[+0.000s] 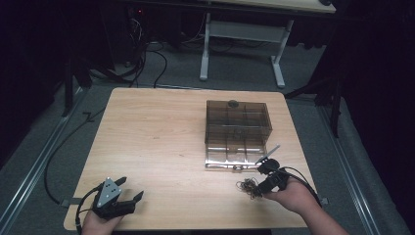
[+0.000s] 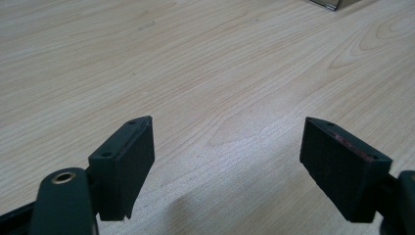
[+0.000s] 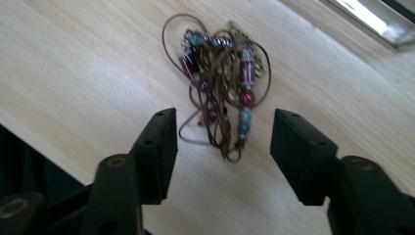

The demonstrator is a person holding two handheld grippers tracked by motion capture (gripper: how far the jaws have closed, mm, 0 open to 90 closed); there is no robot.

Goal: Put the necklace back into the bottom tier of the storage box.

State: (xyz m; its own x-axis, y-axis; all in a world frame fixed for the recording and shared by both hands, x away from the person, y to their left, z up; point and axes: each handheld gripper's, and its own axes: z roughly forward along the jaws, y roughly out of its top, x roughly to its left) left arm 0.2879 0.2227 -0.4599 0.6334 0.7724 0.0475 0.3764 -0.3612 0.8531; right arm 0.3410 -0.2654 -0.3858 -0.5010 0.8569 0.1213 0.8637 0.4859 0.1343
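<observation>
Your smoky clear plastic compartment box [image 1: 238, 128] stands closed, contents unclear.
Your right gripper [image 3: 222, 147] is spread wide, free of the tangled brown beaded cord [image 3: 220, 73]; your left gripper [image 2: 227, 166] is spread on nothing.

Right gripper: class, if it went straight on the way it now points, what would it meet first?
Most likely the beaded cord necklace, a tangled heap lying on the table just ahead of the right gripper, in line with the gap between its open fingers. How near it lies is hard to judge.
</observation>
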